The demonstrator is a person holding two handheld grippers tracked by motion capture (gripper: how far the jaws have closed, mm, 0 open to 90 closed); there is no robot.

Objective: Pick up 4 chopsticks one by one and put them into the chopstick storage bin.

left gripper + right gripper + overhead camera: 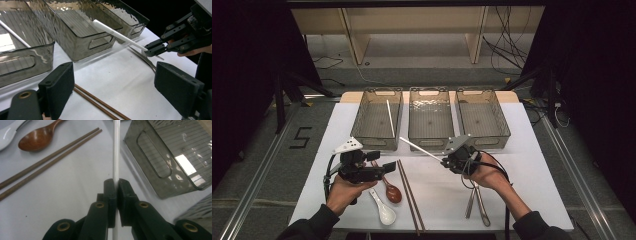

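Right gripper [445,161], held in the right hand [486,173] over the white table [522,165]; jaws pressed together on a white chopstick [419,149], pinched near one end; stick slanting up and away towards the middle bin [429,118], tip just in front of the near wall, above the table; in the right gripper view, same stick [116,150] running straight up out of the clamped pads, with the brown chopstick pair [47,160] and a brown wooden spoon [37,140] to the left and a smoky bin wall to the right.

Left gripper [379,161], in the left hand [343,192], hovering near the left bin [378,119]; jaws spread wide, nothing between them; clear in the left gripper view, pads well apart over bare table.

Second white chopstick [390,118] lying inside the left bin, leaning along its length; right bin [482,118] beside the middle one.

On the table: brown chopsticks [410,195] side by side, brown spoon [392,191] and white ceramic spoon [383,210] just left of them; metal cutlery [477,202] under the right forearm, kind hard to tell.
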